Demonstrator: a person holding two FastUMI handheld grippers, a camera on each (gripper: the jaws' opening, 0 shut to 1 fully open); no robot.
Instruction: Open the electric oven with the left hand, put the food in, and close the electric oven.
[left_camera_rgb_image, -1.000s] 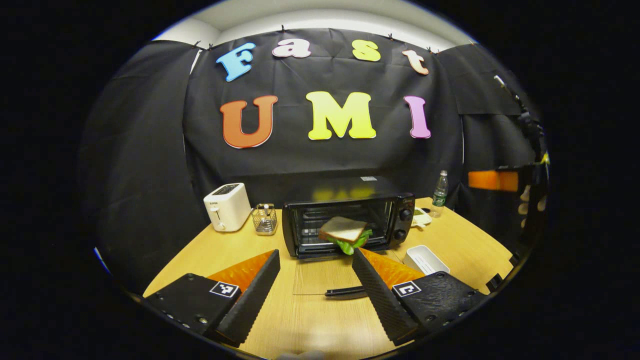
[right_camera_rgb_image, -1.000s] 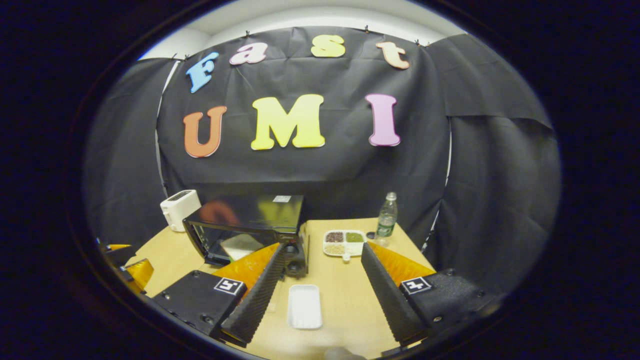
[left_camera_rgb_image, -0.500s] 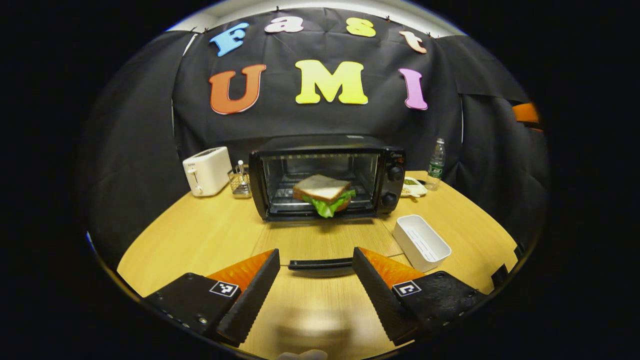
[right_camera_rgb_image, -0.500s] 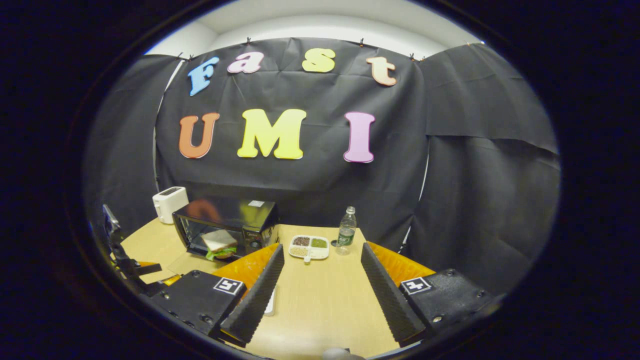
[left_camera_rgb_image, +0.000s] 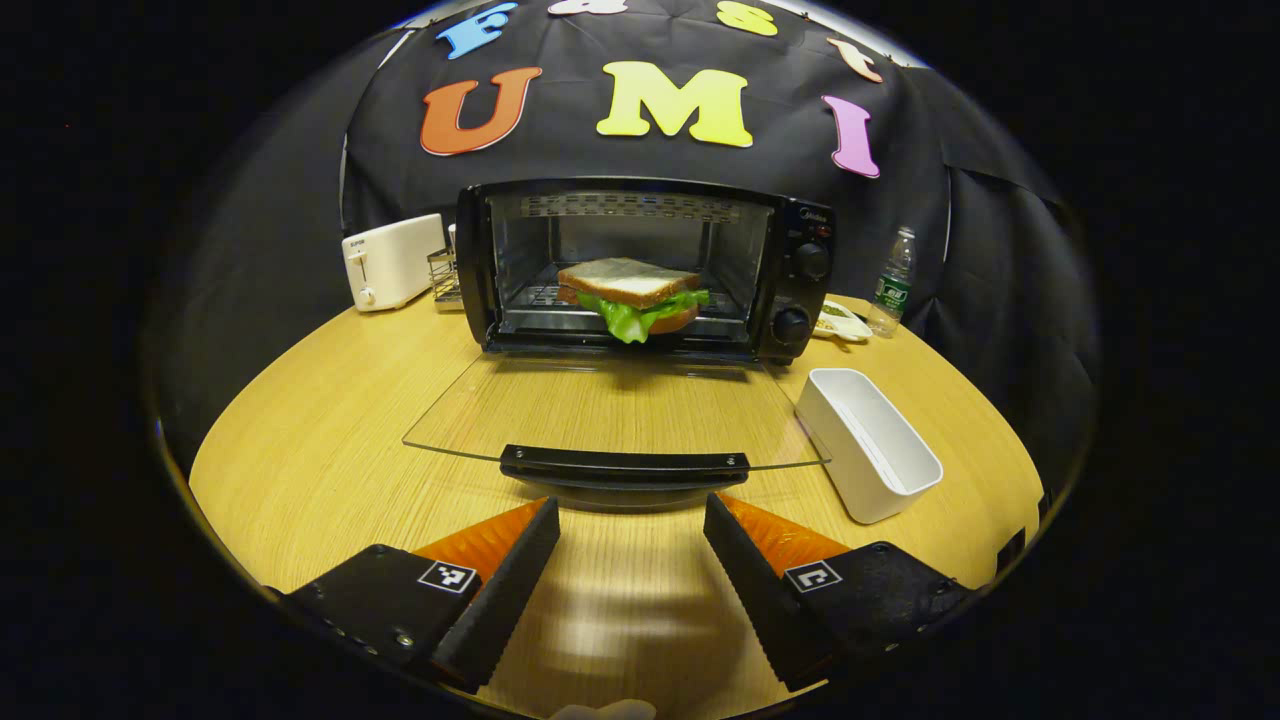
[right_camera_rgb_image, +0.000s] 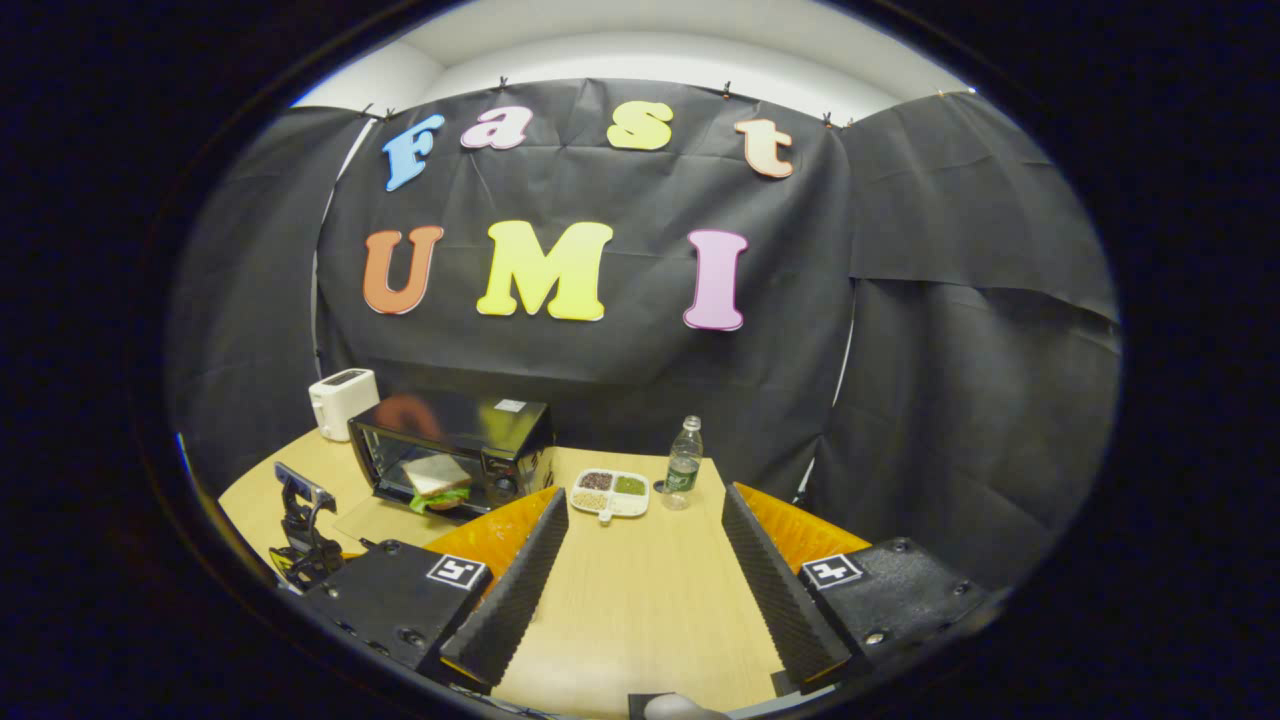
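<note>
One wooden table (left_camera_rgb_image: 330, 450) carries the electric oven (left_camera_rgb_image: 640, 265) at twelve o'clock, its glass door (left_camera_rgb_image: 615, 410) lying flat, the sandwich (left_camera_rgb_image: 632, 295) on the rack inside. Left gripper (left_camera_rgb_image: 630, 525), fingers apart and empty, sits at six o'clock just short of the door handle (left_camera_rgb_image: 625, 465). Lifting off-centre could let the handle slip and the door drop. Right gripper (right_camera_rgb_image: 645, 545), apart and empty, faces a snack dish (right_camera_rgb_image: 612, 492) and bottle (right_camera_rgb_image: 683, 462) near twelve.

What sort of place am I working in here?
Most likely a staged kitchen booth, not a real home: a wooden table holds an open oven with a sandwich inside and a toaster, all backed by black cloth.
</note>
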